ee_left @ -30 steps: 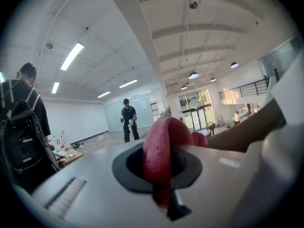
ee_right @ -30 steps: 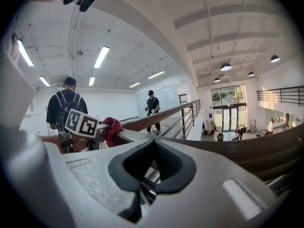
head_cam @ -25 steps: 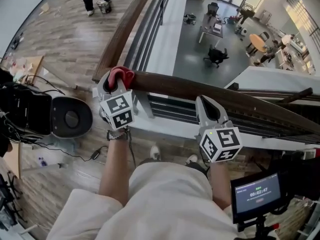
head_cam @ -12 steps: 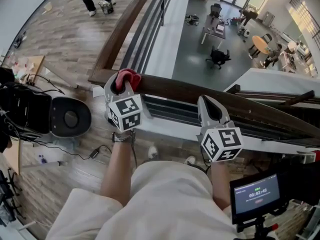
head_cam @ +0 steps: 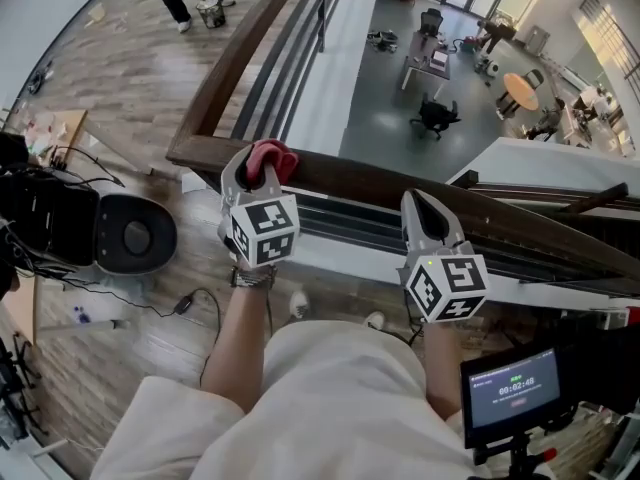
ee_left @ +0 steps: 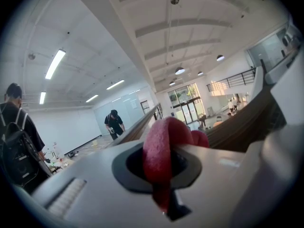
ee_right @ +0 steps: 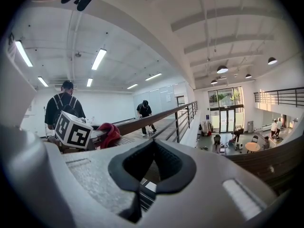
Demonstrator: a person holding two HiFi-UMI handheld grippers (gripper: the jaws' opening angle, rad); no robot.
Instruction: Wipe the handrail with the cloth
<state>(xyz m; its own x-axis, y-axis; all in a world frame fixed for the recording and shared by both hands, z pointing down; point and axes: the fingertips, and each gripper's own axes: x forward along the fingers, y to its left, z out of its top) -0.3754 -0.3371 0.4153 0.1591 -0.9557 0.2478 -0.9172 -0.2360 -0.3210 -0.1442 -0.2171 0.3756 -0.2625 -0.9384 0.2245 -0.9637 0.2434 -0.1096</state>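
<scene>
Red cloth (head_cam: 268,156) is pinched tight in the jaws of the left gripper (head_cam: 250,171), up on the handrail (head_cam: 380,183) near its corner. The right gripper (head_cam: 422,208) is farther along, jaws closed on nothing. Most of the rail looks left to wipe.
</scene>
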